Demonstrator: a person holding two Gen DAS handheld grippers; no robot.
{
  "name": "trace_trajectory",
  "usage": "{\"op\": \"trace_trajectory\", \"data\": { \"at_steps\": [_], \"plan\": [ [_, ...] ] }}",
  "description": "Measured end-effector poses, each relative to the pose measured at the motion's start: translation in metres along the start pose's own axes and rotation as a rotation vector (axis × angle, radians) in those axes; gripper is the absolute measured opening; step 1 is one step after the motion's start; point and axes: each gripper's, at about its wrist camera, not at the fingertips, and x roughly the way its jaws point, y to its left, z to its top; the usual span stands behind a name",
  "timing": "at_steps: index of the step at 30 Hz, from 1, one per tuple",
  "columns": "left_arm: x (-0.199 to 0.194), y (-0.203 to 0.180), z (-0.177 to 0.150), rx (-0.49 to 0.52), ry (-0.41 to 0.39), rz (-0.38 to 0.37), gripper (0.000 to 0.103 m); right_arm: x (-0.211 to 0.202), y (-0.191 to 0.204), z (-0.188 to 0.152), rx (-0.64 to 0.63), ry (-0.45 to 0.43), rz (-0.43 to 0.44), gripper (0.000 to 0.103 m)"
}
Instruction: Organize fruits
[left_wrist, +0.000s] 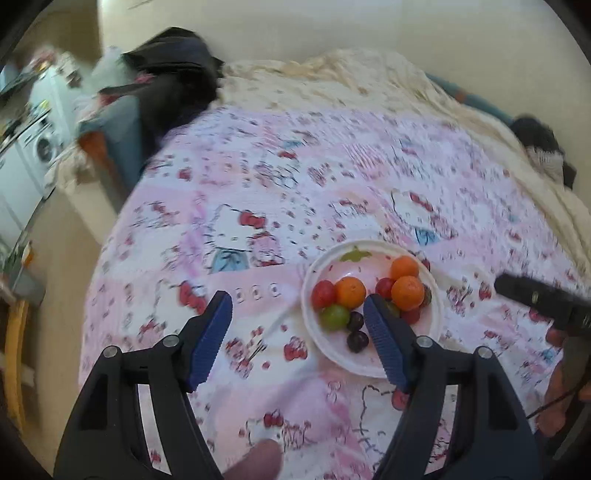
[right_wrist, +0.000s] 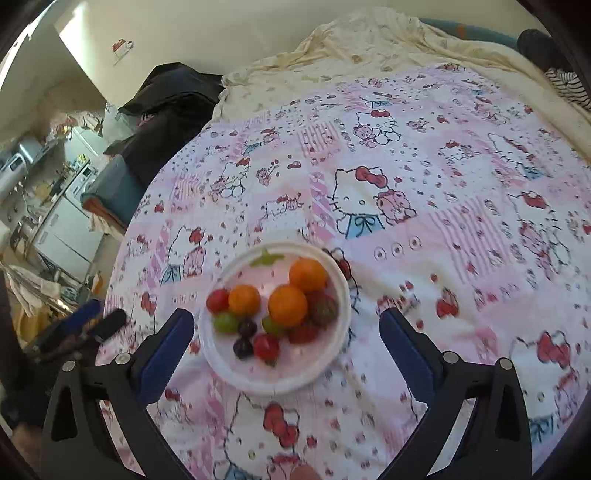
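Both tongs released, nothing gripped: left tongs (left_wrist: 299, 314), right tongs (right_wrist: 286, 325). White plate (right_wrist: 221, 365) of fruits (right_wrist: 288, 305) on bed (right_wrist: 443, 258), near front edge.

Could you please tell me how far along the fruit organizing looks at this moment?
Looks nearly done: oranges, tomatoes, grapes and a strawberry all sit in the white plate; no loose fruit shows on the bedsheet. Left gripper and right gripper are open, holding nothing. Nothing visibly remains.
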Motion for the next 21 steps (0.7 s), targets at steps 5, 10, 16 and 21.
{"op": "trace_trajectory", "data": {
  "at_steps": [5, 10, 16, 21],
  "plan": [
    [-0.033, 0.015, -0.014, -0.032, -0.062, 0.010, 0.087, -0.028, 0.013, -0.021, -0.038, -0.055, -0.018, 0.103],
    [-0.046, 0.017, -0.035, -0.033, -0.054, 0.009, 0.096, -0.056, 0.029, -0.049, -0.078, -0.118, -0.039, 0.103],
    [-0.069, 0.001, -0.066, 0.010, -0.086, -0.015, 0.103, -0.078, 0.045, -0.081, -0.140, -0.188, -0.083, 0.103],
    [-0.085, -0.005, -0.078, 0.007, -0.134, -0.018, 0.103, -0.090, 0.049, -0.097, -0.153, -0.241, -0.107, 0.103]
  ]
}}
